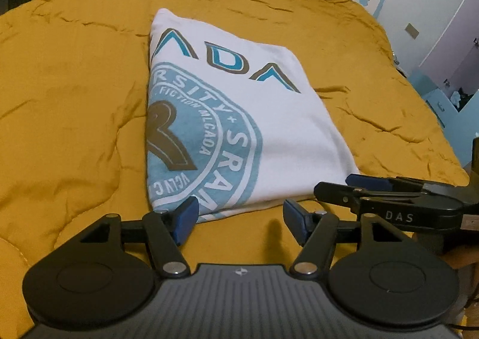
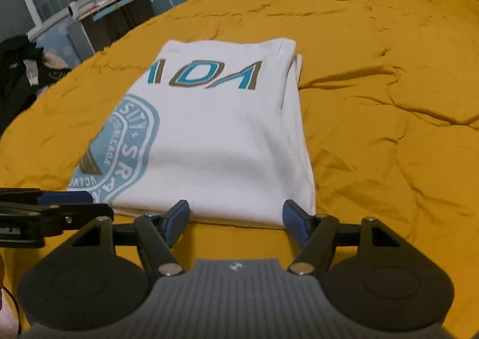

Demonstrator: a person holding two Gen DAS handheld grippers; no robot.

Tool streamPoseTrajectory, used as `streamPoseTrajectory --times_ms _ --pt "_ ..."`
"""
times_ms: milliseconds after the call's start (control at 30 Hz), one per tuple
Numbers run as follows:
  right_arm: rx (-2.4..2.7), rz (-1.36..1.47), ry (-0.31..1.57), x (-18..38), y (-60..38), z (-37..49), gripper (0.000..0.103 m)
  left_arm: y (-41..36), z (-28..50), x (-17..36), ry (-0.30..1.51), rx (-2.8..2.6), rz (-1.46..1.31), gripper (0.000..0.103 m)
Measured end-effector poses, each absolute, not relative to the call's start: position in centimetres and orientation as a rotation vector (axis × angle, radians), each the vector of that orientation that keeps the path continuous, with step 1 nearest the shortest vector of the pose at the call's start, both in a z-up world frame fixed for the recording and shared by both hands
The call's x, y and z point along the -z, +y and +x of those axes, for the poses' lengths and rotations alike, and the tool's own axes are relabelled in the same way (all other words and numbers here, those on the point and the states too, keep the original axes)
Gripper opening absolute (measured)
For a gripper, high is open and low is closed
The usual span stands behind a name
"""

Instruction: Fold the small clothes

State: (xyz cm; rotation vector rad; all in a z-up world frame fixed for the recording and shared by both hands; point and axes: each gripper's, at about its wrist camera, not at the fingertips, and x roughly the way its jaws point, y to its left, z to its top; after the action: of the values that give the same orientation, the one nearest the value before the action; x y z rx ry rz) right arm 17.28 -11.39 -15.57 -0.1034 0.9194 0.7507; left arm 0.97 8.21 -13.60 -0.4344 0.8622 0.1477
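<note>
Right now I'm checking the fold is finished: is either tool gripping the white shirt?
No, the left tool and right tool stand open at the shirt's near edge.

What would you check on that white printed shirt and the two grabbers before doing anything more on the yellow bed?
1. Left gripper open, nothing between its fingers: ok.
2. Right gripper open, empty: ok.
3. White shirt lies folded flat on the yellow bedspread: ok.
4. Shirt's side edges line up: not ok, a layer peeks out on one side.
5. Layers underneath smooth: cannot tell.
</note>
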Motion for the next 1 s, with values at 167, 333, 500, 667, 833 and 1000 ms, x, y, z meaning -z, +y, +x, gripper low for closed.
streamPoseTrajectory --times_ms 167,333,500,667,833,1000 --pt "-0.691 -0.114 0.897 13.8 -11.5 16.2 0.066 8.3 -0.1 11.6 0.831 -0.187 -0.48 0.071" --pt "-0.615 -0.153 0.873 9.6 -11.8 13.8 0.073 7.2 -2.5 6.9 0.744 -0.302 -0.39 0.073" --pt "-0.563 -0.137 0.838 5.7 -12.5 10.7 0.08 6.4 -3.9 3.8 0.774 -0.379 -0.388 0.074" --pt "-0.491 -0.114 0.824 3.2 -13.4 7.5 0.081 6.2 -5.4 2.4 0.785 -0.424 -0.425 0.075" --pt "-0.512 -0.124 0.825 2.0 -13.0 5.8 0.081 5.6 -5.9 1.5 0.788 -0.447 -0.387 0.083" --pt "-0.519 -0.135 0.814 1.1 -12.6 5.1 0.081 5.1 -5.9 1.1 0.803 -0.431 -0.374 0.085"
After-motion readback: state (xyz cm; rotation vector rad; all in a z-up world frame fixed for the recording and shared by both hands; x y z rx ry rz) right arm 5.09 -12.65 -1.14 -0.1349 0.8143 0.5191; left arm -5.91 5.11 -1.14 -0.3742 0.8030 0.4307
